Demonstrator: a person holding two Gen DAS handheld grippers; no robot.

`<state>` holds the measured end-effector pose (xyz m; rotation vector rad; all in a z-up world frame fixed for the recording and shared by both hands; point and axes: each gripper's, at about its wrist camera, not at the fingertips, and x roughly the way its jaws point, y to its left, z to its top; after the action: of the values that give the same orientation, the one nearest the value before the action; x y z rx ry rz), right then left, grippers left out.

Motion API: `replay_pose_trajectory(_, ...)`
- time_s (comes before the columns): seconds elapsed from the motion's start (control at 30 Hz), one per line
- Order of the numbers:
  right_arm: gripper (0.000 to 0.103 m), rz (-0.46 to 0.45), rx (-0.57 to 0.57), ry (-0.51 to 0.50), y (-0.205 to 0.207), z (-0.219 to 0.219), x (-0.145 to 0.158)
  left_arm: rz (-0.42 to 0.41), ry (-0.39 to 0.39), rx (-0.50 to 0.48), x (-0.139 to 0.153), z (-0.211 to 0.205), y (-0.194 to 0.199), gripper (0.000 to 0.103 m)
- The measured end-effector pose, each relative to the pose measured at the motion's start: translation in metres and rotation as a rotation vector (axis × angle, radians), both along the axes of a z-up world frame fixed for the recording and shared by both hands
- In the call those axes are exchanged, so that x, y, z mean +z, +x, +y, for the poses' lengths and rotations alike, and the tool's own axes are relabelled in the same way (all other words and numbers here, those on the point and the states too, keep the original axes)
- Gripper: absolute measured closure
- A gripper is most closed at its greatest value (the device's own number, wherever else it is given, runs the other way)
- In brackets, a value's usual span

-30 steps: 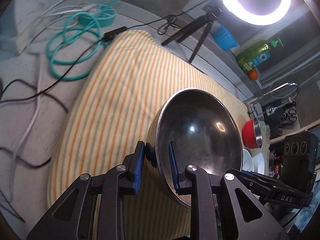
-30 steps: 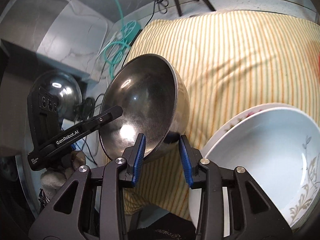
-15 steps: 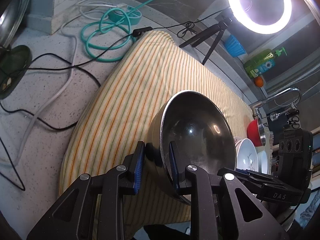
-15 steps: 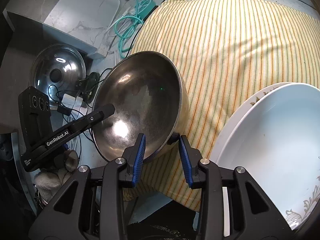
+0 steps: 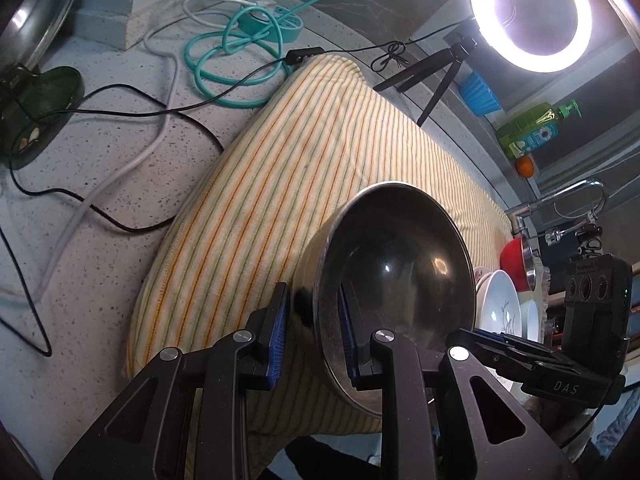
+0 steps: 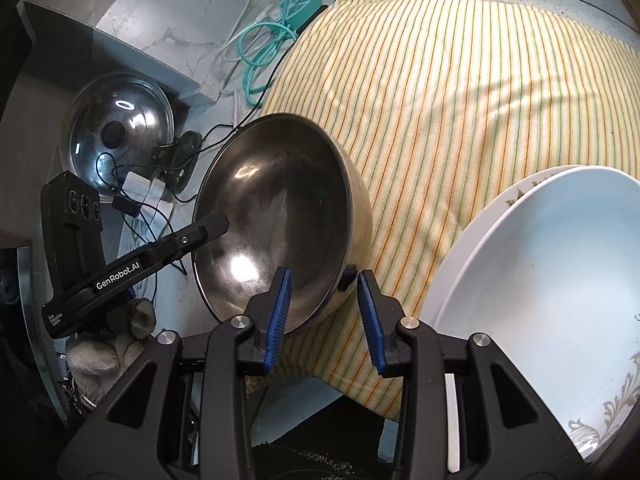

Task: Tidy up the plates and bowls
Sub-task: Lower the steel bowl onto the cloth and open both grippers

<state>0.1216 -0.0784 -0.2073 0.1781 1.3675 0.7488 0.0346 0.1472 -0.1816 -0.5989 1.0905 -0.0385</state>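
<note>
A steel bowl (image 5: 396, 280) is held tilted above the near edge of a yellow striped cloth (image 5: 300, 184). My left gripper (image 5: 310, 332) is shut on the bowl's near rim. My right gripper (image 6: 323, 312) straddles the opposite rim of the steel bowl (image 6: 276, 220), its jaws a little apart around the rim. White patterned plates (image 6: 552, 280) are stacked at the right of the right wrist view; they also show small in the left wrist view (image 5: 500, 304). A red bowl (image 5: 514, 258) sits beyond them.
A teal coiled cable (image 5: 244, 52) and black and white cords lie on the speckled counter left of the cloth. A glass pot lid (image 6: 116, 128) stands at the left. A ring light on a tripod (image 5: 528, 12), a green soap bottle (image 5: 528, 132) and a tap (image 5: 568, 196) line the back.
Both grippers and the steel bowl have moved back toward the near edge of the cloth. The right gripper's jaws have opened slightly around the rim.
</note>
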Motion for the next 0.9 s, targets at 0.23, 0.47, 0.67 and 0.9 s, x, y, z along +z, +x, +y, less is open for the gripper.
replay_pose_trajectory(0.23,0.044,-0.068,-0.010,0.013,-0.001,-0.014,0.020,-0.015,0.023,0.019,0.010,0.001,-0.004,0.080)
replay_pose_trajectory(0.47,0.029,-0.132,-0.050,0.043,0.000,-0.042,0.043,-0.069,0.068,0.026,0.032,-0.006,-0.004,0.066)
replay_pose_trajectory(0.67,0.024,-0.228,-0.076,0.022,-0.005,-0.076,0.064,-0.135,0.166,0.005,0.056,-0.028,-0.001,0.046)
replay_pose_trajectory(0.9,0.014,-0.315,-0.175,-0.003,-0.003,-0.138,0.083,-0.192,0.232,-0.056,0.071,-0.069,0.008,0.046)
